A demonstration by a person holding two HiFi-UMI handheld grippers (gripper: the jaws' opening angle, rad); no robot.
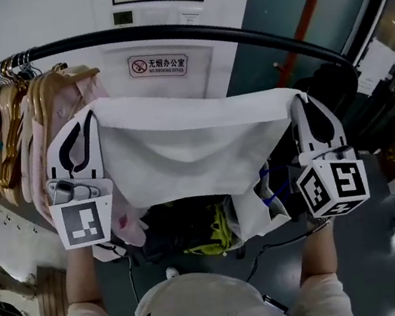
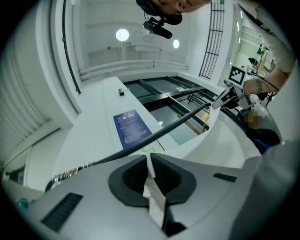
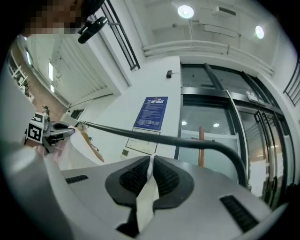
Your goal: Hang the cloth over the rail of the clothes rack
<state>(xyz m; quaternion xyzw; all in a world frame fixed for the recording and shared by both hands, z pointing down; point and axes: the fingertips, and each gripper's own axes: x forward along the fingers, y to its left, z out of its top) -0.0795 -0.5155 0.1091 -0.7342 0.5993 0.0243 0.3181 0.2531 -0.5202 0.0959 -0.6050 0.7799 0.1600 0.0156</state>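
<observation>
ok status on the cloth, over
Both shut on the cloth: left tongs, right tongs. Cloth stretched between them, short of the rail, not yet over it. Bunched hangers at rail's left end, close to left tongs.

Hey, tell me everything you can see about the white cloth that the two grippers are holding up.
The cloth is plain white fabric that looks thin and soft. Its top corners are pinched in the shut jaws of the left gripper and the right gripper. The upper edge stretches between them with a slight sag, and the rest hangs down in loose folds. It is held spread out below the black rail, not draped over it.
</observation>
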